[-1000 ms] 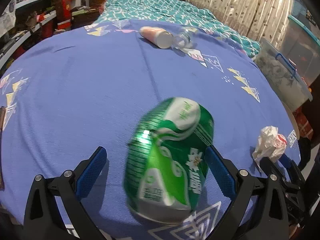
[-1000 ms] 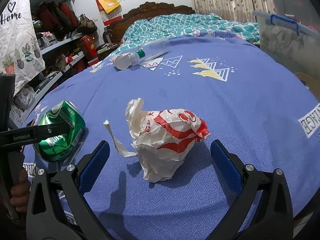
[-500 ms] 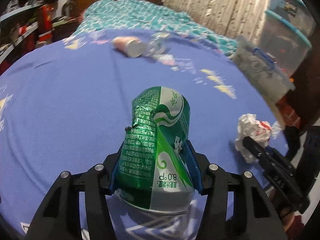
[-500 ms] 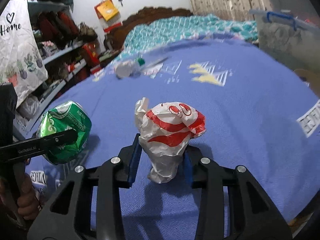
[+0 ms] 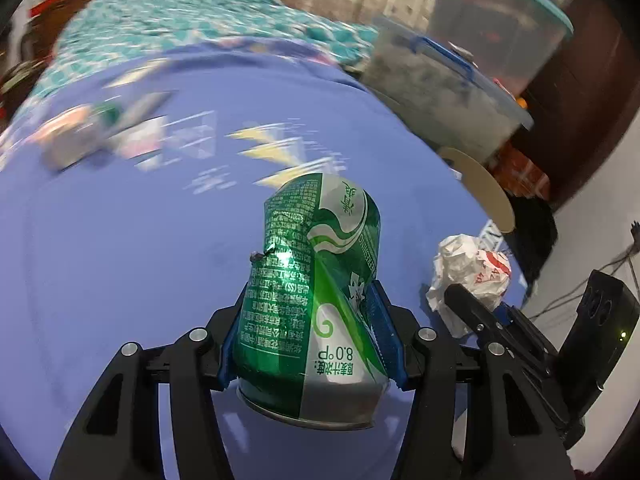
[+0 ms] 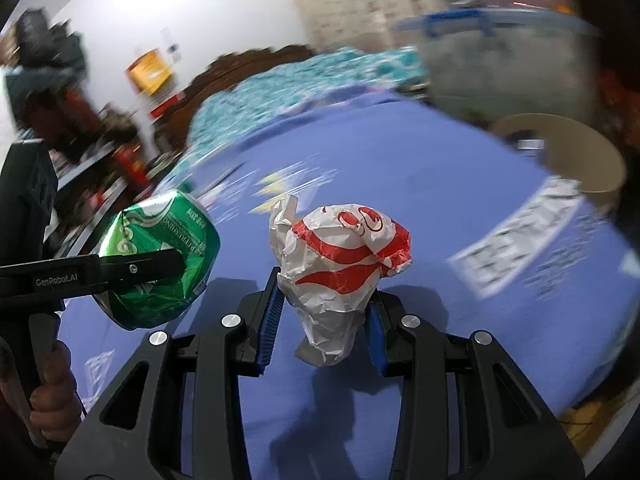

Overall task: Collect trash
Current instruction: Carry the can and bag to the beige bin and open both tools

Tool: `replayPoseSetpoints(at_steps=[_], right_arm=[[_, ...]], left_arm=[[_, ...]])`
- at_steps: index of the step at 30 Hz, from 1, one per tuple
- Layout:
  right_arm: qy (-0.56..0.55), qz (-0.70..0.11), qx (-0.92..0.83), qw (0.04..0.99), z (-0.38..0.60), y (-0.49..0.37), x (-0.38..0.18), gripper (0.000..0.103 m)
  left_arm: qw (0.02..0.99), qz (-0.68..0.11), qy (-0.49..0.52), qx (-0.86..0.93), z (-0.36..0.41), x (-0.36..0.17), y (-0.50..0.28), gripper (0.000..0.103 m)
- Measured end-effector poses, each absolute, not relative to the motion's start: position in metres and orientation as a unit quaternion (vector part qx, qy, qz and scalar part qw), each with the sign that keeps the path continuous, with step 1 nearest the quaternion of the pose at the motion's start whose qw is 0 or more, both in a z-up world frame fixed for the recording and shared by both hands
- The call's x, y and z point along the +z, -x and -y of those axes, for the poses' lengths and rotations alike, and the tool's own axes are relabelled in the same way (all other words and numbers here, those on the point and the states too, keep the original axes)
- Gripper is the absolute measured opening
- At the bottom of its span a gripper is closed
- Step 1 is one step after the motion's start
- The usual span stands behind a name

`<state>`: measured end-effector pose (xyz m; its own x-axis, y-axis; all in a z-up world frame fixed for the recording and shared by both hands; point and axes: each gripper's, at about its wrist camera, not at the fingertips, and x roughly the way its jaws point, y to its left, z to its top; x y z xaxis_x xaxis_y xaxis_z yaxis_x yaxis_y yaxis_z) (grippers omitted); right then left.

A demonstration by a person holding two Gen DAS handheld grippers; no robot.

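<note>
Now left hand-held gripper (image 5: 310, 340) clamps dented green can (image 5: 316, 300); right hand-held gripper (image 6: 322, 320) clamps crumpled wrapper (image 6: 340, 264).

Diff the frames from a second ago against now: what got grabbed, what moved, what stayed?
Both grippers went from open to shut: the left gripper clamped the dented green can, the right gripper the crumpled red-and-white wrapper. Both items now look lifted off the blue bedspread, and the views have swung toward the storage bins. The bottle farther back stays lying on the bedspread.
</note>
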<state>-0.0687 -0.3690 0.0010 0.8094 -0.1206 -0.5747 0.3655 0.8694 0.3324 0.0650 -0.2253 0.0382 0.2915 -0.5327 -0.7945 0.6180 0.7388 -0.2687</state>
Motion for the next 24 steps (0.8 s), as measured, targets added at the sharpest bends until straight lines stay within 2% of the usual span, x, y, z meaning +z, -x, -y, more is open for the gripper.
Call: replayPoseSetpoints(at_steps=[9,16,18,19,20,24], right_arm=[[-0.267,-0.255,-0.236,0.899,0.509,0.097,0.007,0.04],[-0.279,-0.258,-0.282,0.881,0.593,0.101,0.015,0.049],[-0.281,-0.26,-0.286,0.878,0.602,0.1,0.014,0.062],[-0.284,-0.261,-0.287,0.877,0.609,0.097,0.013,0.077],[-0.285,-0.258,-0.294,0.875,0.616,0.098,0.012,0.086],[-0.286,-0.244,-0.312,0.872,0.626,0.105,0.016,0.086]], left_arm=[[0.747,-0.469,-0.104,-0.459,0.398,0.048,-0.074,0.053],[0.718,-0.476,-0.119,-0.493,0.513,0.043,-0.08,0.053],[0.713,-0.48,-0.121,-0.497,0.539,0.037,-0.081,0.059],[0.713,-0.483,-0.122,-0.494,0.546,0.035,-0.082,0.075],[0.717,-0.485,-0.123,-0.485,0.554,0.031,-0.083,0.085],[0.724,-0.486,-0.125,-0.474,0.563,0.026,-0.092,0.085]])
